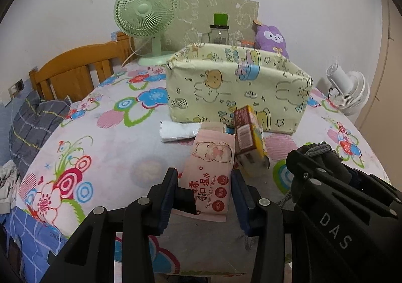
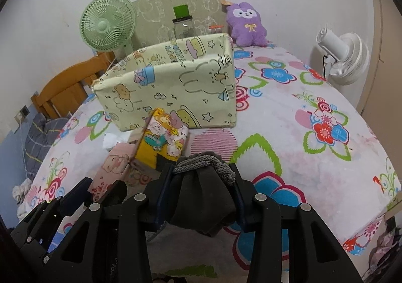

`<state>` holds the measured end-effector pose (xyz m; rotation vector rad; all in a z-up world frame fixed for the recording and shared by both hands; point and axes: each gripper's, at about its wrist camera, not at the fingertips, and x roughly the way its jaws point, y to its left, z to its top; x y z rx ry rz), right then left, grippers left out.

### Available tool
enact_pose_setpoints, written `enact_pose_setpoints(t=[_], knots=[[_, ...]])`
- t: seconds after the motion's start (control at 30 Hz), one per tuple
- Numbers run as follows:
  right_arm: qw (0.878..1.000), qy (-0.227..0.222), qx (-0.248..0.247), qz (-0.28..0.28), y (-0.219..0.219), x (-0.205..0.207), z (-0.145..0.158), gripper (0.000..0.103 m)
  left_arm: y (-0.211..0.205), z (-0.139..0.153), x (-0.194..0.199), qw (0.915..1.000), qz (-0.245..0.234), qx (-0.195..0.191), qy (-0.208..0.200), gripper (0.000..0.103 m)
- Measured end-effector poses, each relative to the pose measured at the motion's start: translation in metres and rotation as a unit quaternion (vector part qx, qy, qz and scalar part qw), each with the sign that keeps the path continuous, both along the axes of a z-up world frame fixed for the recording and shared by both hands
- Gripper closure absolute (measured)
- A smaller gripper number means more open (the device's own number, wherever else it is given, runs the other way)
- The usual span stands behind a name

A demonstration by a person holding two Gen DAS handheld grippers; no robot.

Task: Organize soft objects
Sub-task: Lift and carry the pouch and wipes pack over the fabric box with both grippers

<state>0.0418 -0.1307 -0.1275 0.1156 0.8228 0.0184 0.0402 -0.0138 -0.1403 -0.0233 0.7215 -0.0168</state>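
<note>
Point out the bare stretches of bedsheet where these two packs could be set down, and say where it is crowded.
Bare bedsheet lies right of the storage box, toward the white fan. Another bare stretch lies left of the box, toward the wooden headboard. Crowded: directly before the box, where the yellow carton, white packet and pink wipes pack cluster.

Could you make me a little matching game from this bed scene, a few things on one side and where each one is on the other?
Things:
1. pink pack of wet wipes
2. dark grey drawstring cloth pouch
3. purple plush toy
4. mint green desk fan

Places:
A. against the wall behind the box
B. between the right gripper's pads
C. beside the wooden headboard
D. between the left gripper's pads

Pairs: 1-D, 2-B, 3-A, 4-C
</note>
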Motion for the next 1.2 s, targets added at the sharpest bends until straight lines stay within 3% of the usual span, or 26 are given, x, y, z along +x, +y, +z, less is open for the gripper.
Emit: enact_pose_setpoints(t=[1.2], knots=[[0.995, -0.103, -0.014, 0.011, 0.006, -0.003, 0.112, 0.057, -0.006, 0.104, -0.003, 0.9961, -0.012, -0.008, -0.088, 0.059]])
